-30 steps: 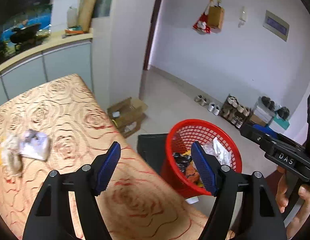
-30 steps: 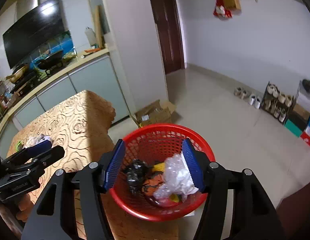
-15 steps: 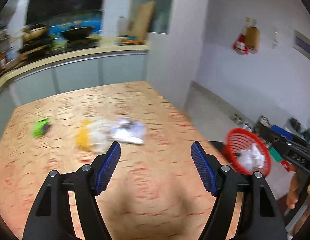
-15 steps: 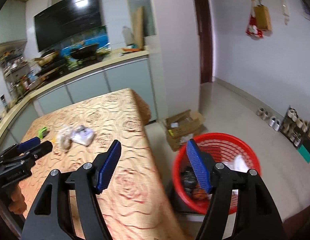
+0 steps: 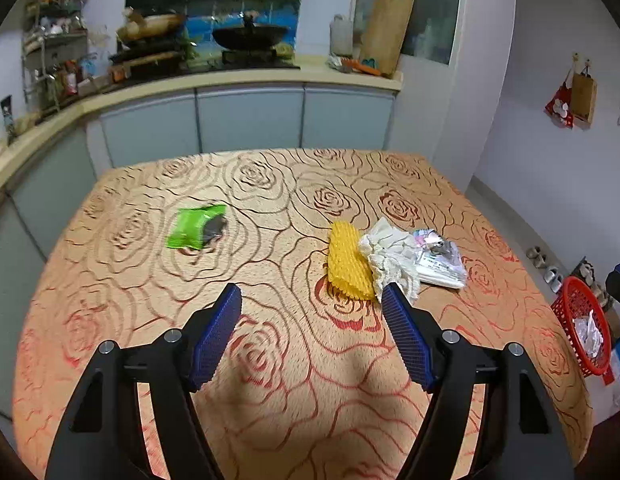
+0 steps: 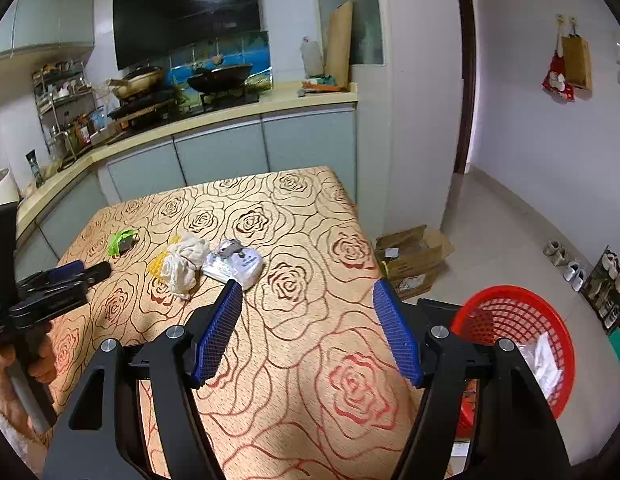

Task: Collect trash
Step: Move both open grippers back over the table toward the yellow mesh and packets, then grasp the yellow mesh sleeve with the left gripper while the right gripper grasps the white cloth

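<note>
On the rose-patterned table (image 5: 270, 360) lie a green wrapper (image 5: 196, 226), a yellow foam net (image 5: 347, 261), a crumpled white cloth (image 5: 390, 256) and a clear plastic packet (image 5: 440, 258). My left gripper (image 5: 312, 316) is open and empty above the near part of the table, just short of the net. My right gripper (image 6: 308, 312) is open and empty over the table's right side. The packet (image 6: 236, 264), the cloth (image 6: 182, 260) and the wrapper (image 6: 122, 240) also show in the right wrist view. A red basket (image 6: 518, 336) with trash stands on the floor to the right.
A kitchen counter (image 5: 230, 80) with a stove and wok runs behind the table. A cardboard box (image 6: 412, 256) lies on the floor by the table. Shoes and a rack (image 6: 590, 272) stand along the right wall. The left gripper's body (image 6: 42, 292) shows at the left.
Both grippers have swung left, away from the red basket and toward the table. The trash on the table has come into full view. Both stay open and empty.
</note>
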The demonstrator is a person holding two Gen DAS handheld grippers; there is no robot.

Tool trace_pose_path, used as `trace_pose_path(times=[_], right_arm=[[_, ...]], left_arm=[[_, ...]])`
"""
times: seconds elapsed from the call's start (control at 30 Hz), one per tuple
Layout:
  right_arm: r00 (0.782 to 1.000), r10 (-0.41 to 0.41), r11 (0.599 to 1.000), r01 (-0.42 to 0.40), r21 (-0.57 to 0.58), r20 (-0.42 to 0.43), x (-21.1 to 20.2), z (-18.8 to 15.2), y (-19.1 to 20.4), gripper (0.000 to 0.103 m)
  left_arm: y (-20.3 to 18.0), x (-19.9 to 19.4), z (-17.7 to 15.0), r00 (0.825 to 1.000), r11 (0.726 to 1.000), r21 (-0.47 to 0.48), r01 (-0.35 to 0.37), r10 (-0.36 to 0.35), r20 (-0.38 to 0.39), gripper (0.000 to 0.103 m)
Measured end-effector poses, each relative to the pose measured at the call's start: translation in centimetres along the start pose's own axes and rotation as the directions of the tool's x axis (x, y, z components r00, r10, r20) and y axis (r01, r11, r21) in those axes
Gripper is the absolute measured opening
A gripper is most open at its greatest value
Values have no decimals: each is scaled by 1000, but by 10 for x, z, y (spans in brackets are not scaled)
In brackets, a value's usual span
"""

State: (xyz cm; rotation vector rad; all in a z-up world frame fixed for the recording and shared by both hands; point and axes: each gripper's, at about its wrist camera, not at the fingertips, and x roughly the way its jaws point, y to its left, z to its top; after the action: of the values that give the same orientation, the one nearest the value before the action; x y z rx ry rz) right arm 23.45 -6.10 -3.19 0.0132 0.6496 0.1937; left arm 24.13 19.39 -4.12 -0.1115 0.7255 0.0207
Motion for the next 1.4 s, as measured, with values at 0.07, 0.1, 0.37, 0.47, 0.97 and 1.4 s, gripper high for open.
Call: trace_pose_path(times=[0.07, 0.1, 0.37, 0.47, 0.97, 1.4], right_arm=[[1000, -1, 1000, 1, -6, -7, 7, 2, 3, 66], [1000, -1, 1000, 1, -8, -12, 12, 4, 4, 66], [999, 0, 1000, 0, -17, -39, 42, 10, 9, 66], [999, 4, 1000, -5, -25, -49, 50, 12, 15, 66], [991, 102, 987, -111, -113, -87, 75, 5, 72, 66], [973, 170, 959, -200, -202, -155, 140, 14, 145, 66]], left_arm=[[-1, 14, 3, 999, 1000, 2, 28, -28, -16, 68], [-3, 22, 5, 999, 999, 5, 41, -41, -25, 65], [-11, 75, 11, 985, 992, -13, 127, -128, -113, 45], [-14, 85, 12, 978, 987, -16, 157, -158, -134, 32], [3, 32, -4, 996, 997, 33, 77, -75, -51, 10], [60, -12, -13, 999, 998, -51, -43, 44, 23, 10]])
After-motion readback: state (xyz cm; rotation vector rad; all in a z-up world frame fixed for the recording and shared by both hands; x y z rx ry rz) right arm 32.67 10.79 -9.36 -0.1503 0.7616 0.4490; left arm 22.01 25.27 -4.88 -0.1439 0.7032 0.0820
